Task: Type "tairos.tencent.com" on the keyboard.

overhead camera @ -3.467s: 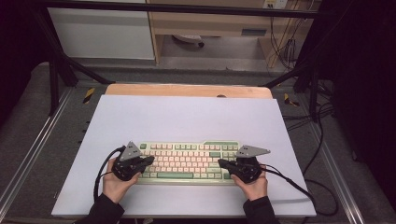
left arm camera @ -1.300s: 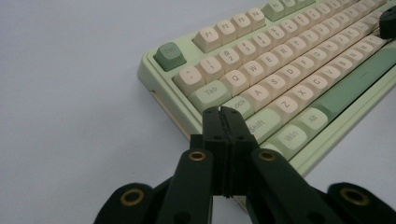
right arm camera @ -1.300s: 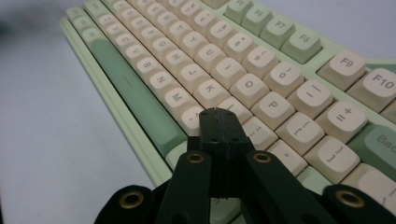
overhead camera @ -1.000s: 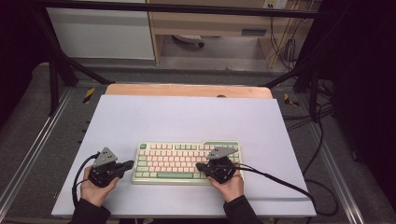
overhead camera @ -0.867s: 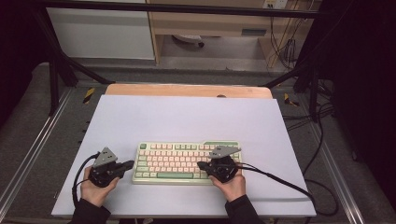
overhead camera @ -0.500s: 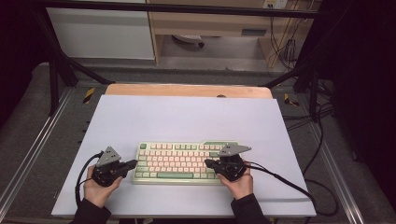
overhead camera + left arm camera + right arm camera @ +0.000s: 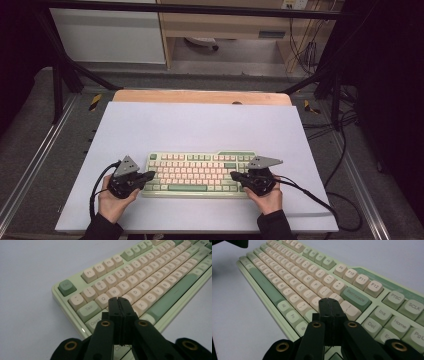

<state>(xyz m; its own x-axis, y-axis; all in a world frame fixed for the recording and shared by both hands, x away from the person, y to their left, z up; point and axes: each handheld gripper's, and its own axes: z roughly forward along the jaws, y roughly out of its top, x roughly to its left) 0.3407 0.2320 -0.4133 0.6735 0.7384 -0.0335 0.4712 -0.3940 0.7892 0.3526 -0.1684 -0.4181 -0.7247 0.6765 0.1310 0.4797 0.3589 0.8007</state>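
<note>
The green and cream keyboard (image 7: 200, 172) lies near the table's (image 7: 200, 125) front edge. The left gripper (image 7: 149, 176) and right gripper (image 7: 234, 176) (jaws pressed together, gripping nothing) poise over its two ends.

The keyboard (image 7: 200, 172) has a pale mint-green case, cream keycaps with grey lettering, and darker sage-green caps for Esc, Tab, Backspace and the space bar. The left tool (image 7: 148, 176) and the right tool (image 7: 234, 176) are matte black, with brass-coloured rings at their pivots and a grey three-cornered plate on top of each. The tabletop (image 7: 200, 125) is pale lavender-white, with a light wooden strip along its far edge.
</note>
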